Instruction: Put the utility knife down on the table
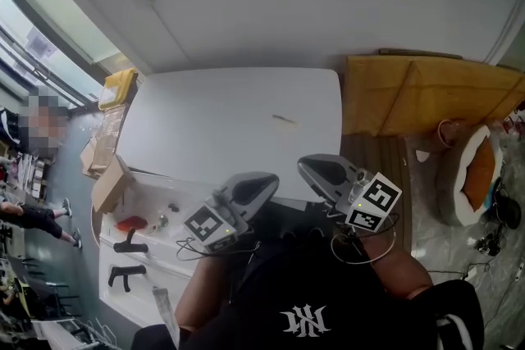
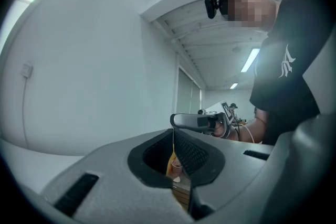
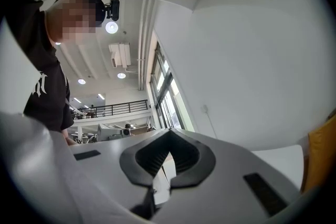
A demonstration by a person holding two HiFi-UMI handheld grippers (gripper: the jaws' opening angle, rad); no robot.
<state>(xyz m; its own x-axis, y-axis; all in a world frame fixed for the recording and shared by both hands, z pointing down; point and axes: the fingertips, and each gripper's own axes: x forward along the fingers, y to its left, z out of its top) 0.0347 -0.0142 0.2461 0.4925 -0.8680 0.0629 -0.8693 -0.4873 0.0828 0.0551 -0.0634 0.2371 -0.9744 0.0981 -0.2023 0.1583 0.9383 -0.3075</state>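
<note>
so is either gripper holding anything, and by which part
Nothing is held: the left gripper and the right gripper are both shut on nothing.

Thin object (image 1: 285, 120) on table (image 1: 189, 127) is too small to identify

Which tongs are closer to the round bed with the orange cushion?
Right. The right tongs sit to the left of the bed; the left tongs are farther left still.

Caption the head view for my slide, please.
Grey left gripper and right gripper, both shut and empty, at the near edge of a white table.
</note>
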